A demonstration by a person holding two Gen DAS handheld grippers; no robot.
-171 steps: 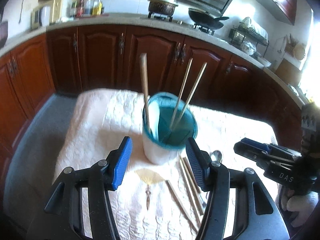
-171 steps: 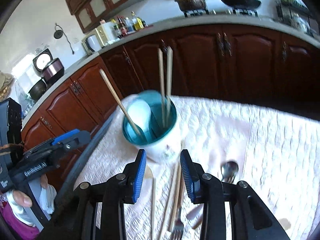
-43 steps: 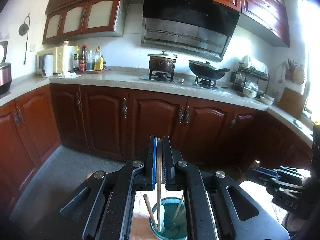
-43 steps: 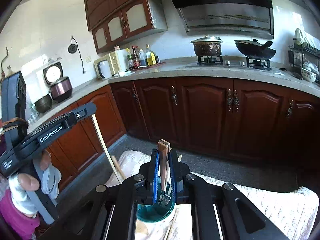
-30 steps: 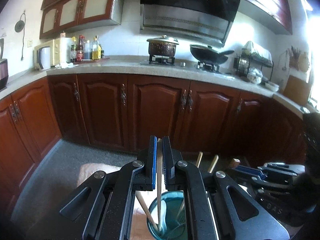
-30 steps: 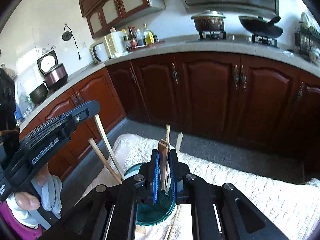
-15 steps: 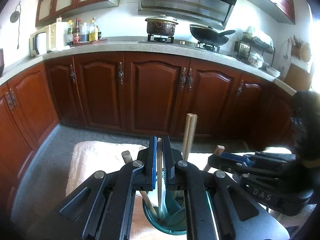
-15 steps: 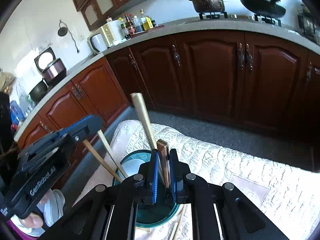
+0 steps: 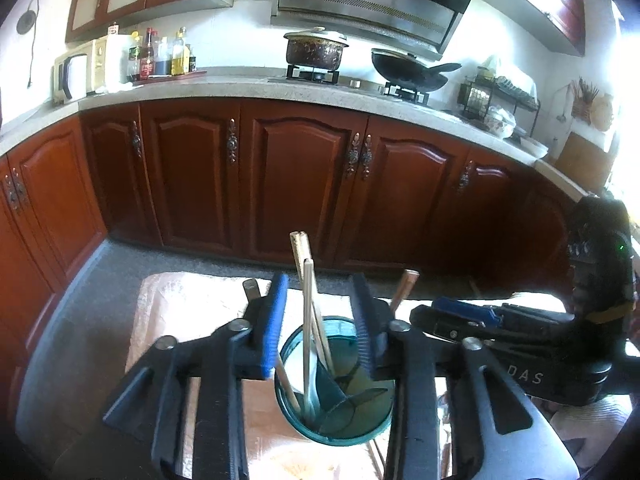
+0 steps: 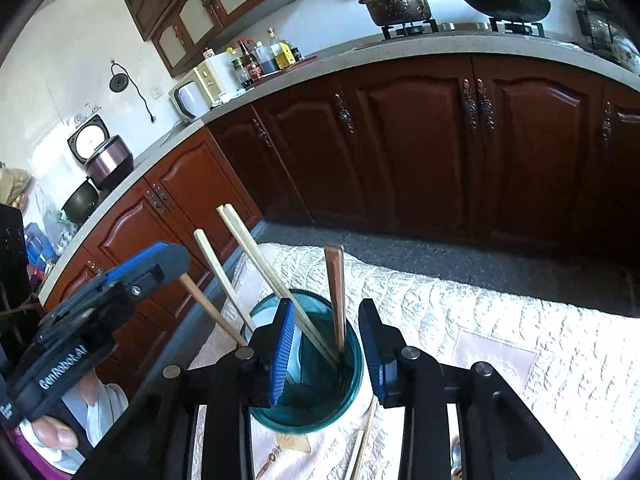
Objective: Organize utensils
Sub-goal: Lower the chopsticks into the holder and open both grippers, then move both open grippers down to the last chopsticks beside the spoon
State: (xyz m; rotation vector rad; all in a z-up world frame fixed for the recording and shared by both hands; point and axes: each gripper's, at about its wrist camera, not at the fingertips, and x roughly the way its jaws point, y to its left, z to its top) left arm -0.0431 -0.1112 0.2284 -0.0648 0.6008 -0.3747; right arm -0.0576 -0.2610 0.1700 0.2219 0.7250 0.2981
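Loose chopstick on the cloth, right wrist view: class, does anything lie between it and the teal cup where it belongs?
Nothing visible does. The chopstick lies on the cloth right beside the teal cup.

Dark red wood cabinets [image 9: 304, 176], grey countertop [image 9: 240, 90], white walls [image 10: 68, 52].

We see a teal cup [image 10: 308, 404] on a cream quilted cloth [image 10: 480, 332]. Blue-padded black fingers [image 10: 282, 348], reddish-brown cabinets [image 10: 400, 140] behind.

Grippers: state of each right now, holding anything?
Left gripper: fingers just opened, holding nothing; a chopstick stands free between them.
Right gripper: fingers just opened, holding nothing; brown-handled utensil released into the cup.
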